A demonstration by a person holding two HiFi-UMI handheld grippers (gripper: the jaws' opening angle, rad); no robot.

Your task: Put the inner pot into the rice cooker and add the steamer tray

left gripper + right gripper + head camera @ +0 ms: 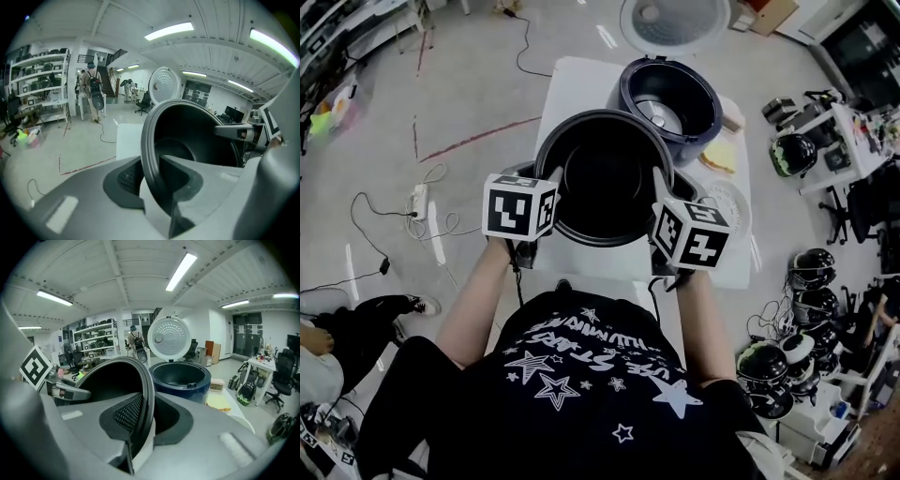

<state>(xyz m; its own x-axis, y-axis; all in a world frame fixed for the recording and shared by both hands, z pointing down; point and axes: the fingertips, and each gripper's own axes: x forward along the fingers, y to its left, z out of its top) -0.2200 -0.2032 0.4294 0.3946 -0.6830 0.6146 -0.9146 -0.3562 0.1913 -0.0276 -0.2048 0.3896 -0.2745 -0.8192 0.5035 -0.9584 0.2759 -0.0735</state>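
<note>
Now L gripper (550, 180), R gripper (660, 184) both clamped on inner pot (605, 178) rim; rice cooker (670, 94) beyond.

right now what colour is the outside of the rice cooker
Dark blue. The rice cooker shows it best in the right gripper view.

Black inner pot (607, 178), empty, upright, held up by its rim, just in front of dark-blue rice cooker (705, 111) w/ lid open.
</note>
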